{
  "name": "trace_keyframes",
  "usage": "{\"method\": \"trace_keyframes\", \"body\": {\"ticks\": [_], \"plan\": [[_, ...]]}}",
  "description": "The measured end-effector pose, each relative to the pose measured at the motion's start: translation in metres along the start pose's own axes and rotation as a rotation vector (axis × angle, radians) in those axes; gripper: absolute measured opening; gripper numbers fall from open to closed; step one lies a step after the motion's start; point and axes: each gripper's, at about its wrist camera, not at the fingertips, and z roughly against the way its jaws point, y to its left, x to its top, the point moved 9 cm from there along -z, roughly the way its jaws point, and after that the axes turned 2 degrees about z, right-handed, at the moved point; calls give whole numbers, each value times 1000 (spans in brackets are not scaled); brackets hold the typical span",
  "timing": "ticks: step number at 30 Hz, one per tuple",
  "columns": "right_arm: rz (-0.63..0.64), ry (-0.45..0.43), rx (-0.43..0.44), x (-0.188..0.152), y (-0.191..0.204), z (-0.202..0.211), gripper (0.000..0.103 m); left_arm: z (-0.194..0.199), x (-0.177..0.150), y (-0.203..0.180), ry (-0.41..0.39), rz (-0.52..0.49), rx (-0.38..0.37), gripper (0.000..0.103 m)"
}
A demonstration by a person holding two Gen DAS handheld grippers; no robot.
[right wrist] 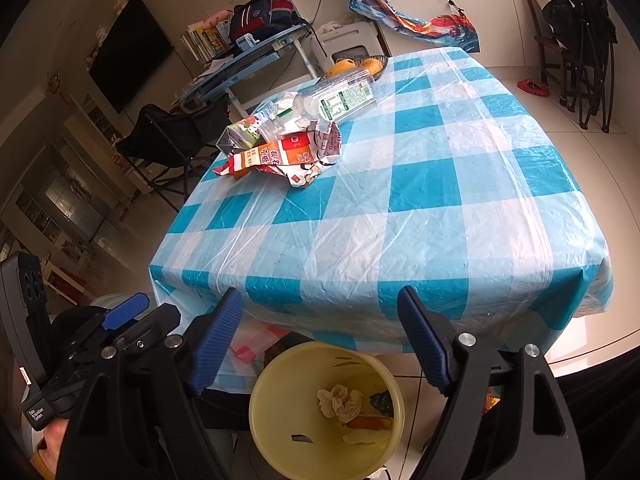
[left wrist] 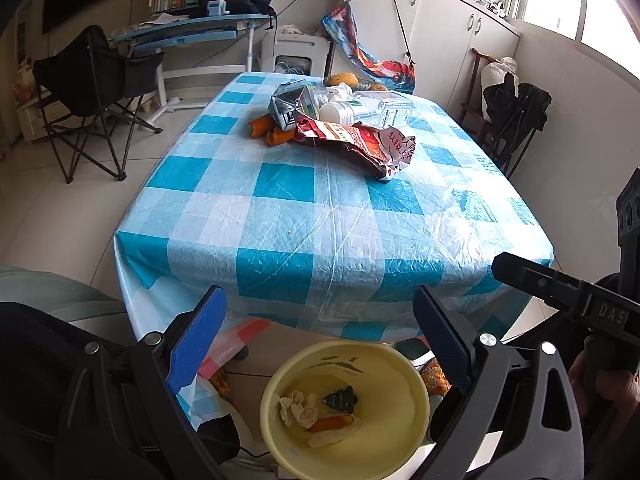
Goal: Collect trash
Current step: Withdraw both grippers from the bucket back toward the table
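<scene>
A yellow bin [left wrist: 404,412] stands on the floor below the table's near edge, holding crumpled tissue [left wrist: 298,405], orange peel and a small green wrapper; it also shows in the right wrist view [right wrist: 276,408]. My left gripper [left wrist: 320,344] is open and empty above the bin. My right gripper [right wrist: 320,340] is open and empty above it too. On the table's far side lies a trash pile: a red snack bag [left wrist: 360,142], a clear plastic bottle [left wrist: 372,110], a milk carton [left wrist: 290,108] and orange peel [left wrist: 264,126]. The snack bag [right wrist: 280,156] and bottle [right wrist: 340,98] show in the right wrist view.
The table has a blue and white checked plastic cloth [left wrist: 320,220]. A fruit dish [right wrist: 360,65] sits at its far edge. A black folding chair [left wrist: 92,96] stands left, a dark chair [left wrist: 512,116] right, a desk [left wrist: 192,28] and white cabinets [left wrist: 440,28] behind.
</scene>
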Motion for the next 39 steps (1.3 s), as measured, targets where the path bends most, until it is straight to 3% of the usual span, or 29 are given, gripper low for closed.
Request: {"method": "trace_keyframes", "body": {"ticks": [28,39], "plan": [[40,24,15,-3,17,-12,77,-2,2,5,-8,24,6,92],[4,22,29,3,16,-17,78,-11,40,13,-40,124,-29,92]]}}
